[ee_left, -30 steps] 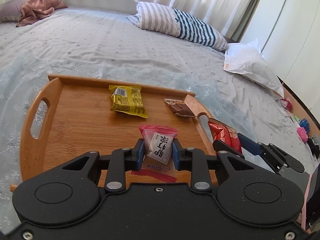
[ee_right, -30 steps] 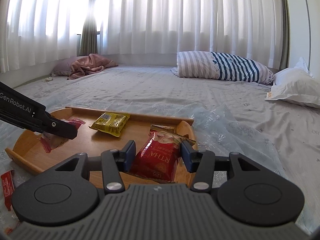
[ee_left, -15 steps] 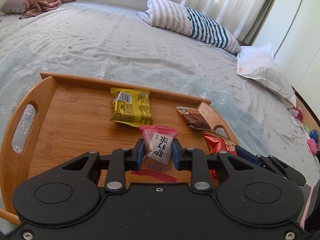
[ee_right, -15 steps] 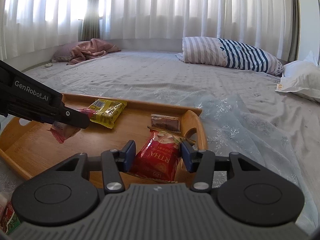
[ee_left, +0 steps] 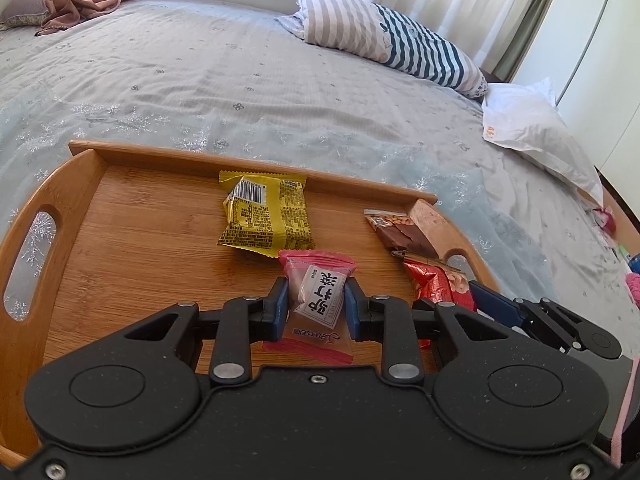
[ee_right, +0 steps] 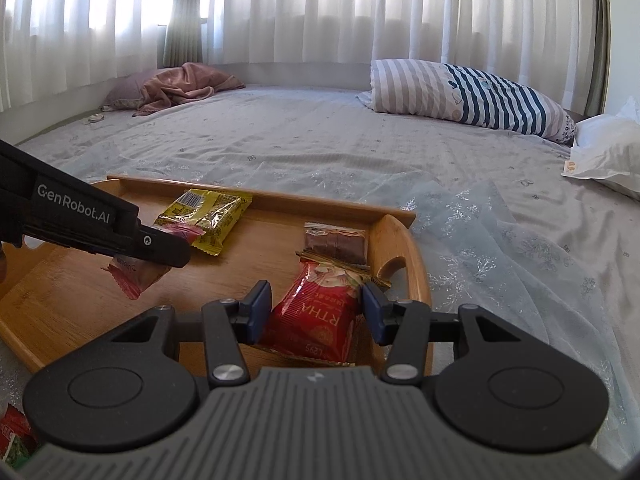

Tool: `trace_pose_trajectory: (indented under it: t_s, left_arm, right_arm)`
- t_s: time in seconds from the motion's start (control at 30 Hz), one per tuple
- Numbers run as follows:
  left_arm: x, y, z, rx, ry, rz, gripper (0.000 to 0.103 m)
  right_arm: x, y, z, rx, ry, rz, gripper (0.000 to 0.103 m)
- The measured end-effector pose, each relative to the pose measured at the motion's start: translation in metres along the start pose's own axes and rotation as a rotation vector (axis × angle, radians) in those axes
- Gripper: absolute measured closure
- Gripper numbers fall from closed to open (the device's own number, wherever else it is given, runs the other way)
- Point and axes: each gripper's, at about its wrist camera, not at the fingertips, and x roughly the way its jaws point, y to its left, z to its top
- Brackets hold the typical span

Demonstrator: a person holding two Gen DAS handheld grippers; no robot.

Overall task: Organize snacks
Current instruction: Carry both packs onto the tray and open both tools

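A wooden tray (ee_left: 132, 240) (ee_right: 416, 264) with cut-out handles lies on the bed. On it rest a yellow snack pack (ee_left: 266, 216) (ee_right: 208, 216) near the far rim and a brown bar (ee_left: 396, 228) (ee_right: 336, 240) by the right handle. My left gripper (ee_left: 316, 304) is shut on a pink snack packet (ee_left: 318, 300) (ee_right: 132, 276), held just over the tray's middle. My right gripper (ee_right: 316, 312) is shut on a red snack bag (ee_right: 316, 320) (ee_left: 436, 284) over the tray's right end, just in front of the brown bar.
The bed's pale patterned sheet (ee_right: 320, 148) spreads all round the tray. A striped pillow (ee_right: 460, 96), a white pillow (ee_right: 604, 148) and a pink blanket (ee_right: 180, 84) lie at the far side. More snack wrappers (ee_right: 14, 436) show at the lower left, off the tray.
Both grippers have moved forward and down over the tray, each still holding its packet. The tray's snacks now look closer; the red bag sits near the brown bar.
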Motion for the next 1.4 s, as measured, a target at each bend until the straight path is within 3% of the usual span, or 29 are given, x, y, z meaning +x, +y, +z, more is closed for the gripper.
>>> trace_pose_trajectory:
  t_s: [1.4]
  left_arm:
    - [0.024,0.004,0.005,-0.006,0.001,0.023,0.075]
  right_arm:
    - [0.015,-0.005,0.006,0.018,-0.002,0.004,0.047]
